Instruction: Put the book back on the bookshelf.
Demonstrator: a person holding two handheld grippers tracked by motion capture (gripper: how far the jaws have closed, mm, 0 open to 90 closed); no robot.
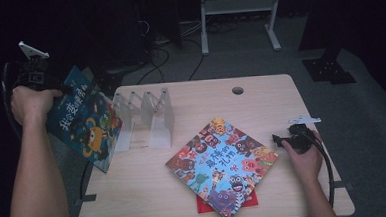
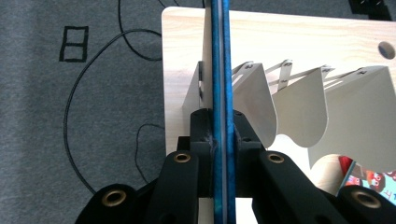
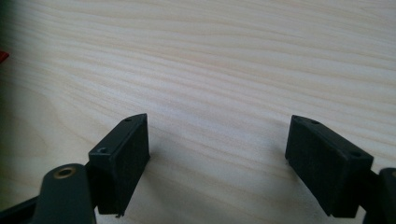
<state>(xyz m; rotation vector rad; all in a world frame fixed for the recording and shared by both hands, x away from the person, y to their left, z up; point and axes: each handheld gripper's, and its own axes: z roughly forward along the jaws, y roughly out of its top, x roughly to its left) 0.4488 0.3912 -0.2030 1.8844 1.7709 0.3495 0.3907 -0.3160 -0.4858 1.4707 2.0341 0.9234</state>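
Left gripper (image 1: 62, 89), held up past the left edge of the pale wooden table (image 1: 260, 85), has its black jaws pinched tight on the upper edge of a thin blue picture book with cartoon monsters on the cover (image 1: 81, 124); in the left gripper view that book (image 2: 220, 70) runs edge-on between the pads, straight and unbowed. It hangs tilted in the air just beside the table's left edge, close to the translucent white folding book rack with several fin-like dividers (image 1: 144, 118) that stands near the back left corner. The book looks light and fairly stiff, with a glossy, probably slippery cover, so a grip near the spine or well in from the edge should keep it from swivelling or sliding out. The rack appears to be thin, flexible plastic and may shift if nudged, so the book likely needs to enter a slot edge-first and upright. Right gripper (image 1: 283, 141) rests low near the right edge, jaws spread wide over bare wood grain and holding nothing. A second colourful, square picture book crowded with animal faces (image 1: 223, 167) lies flat near the front middle, turned diagonally on top of a flat red book or sheet (image 1: 203, 205) that peeks out beneath it.
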